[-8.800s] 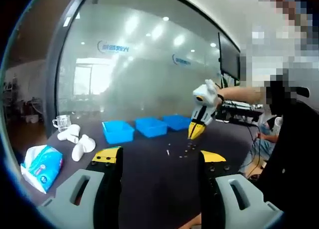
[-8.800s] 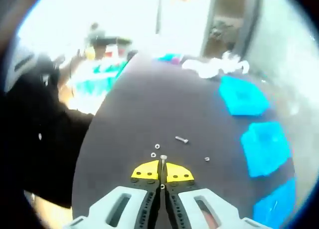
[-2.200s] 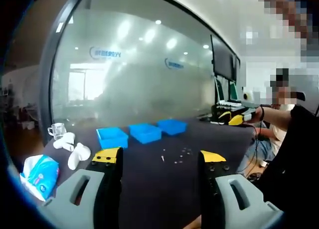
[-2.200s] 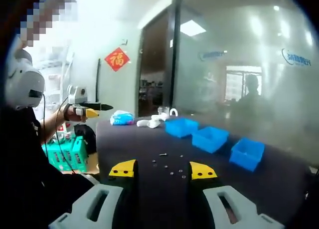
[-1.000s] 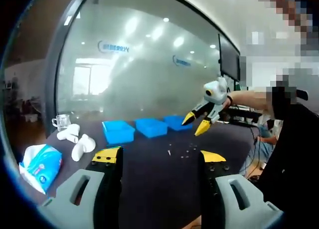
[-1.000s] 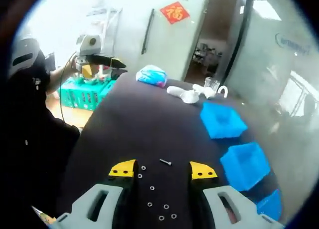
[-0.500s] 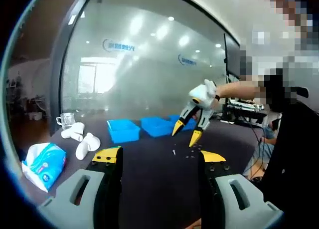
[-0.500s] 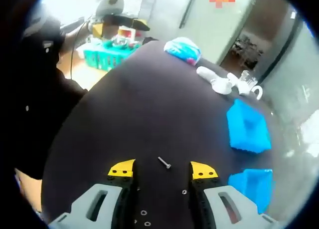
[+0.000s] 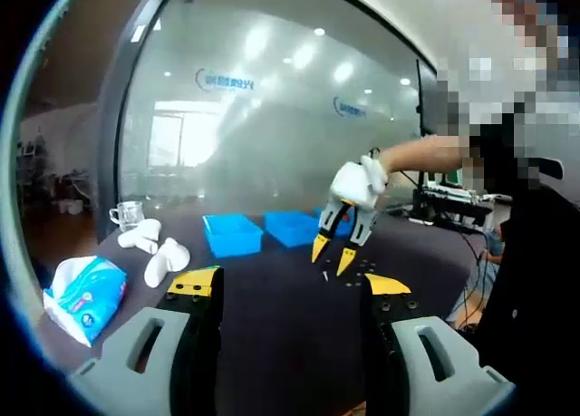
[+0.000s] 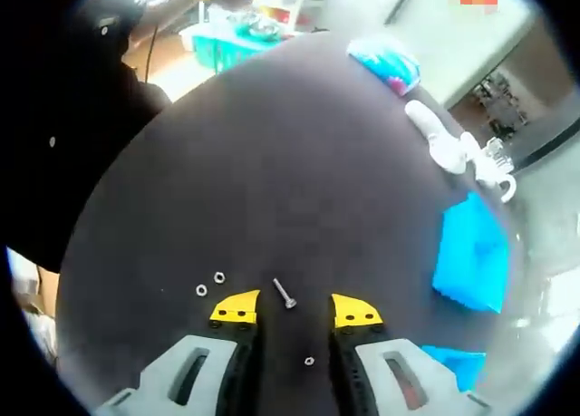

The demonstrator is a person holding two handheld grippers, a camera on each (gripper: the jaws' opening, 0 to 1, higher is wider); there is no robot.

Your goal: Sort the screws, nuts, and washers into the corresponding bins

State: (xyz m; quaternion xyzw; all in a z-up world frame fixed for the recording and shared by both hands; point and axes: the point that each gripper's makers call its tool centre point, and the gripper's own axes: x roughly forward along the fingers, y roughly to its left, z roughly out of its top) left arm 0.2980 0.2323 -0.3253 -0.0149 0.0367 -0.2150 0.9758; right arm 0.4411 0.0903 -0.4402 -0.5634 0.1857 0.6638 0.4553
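Screw (image 10: 285, 294), small and silvery, lies between the wide right hand-held gripper (image 10: 285, 310) tips.

R gripper (image 10: 285, 310) tilted down, jaws apart; L gripper (image 9: 292, 287) held level, jaws wide; person's outstretched arm (image 9: 419, 155) behind R
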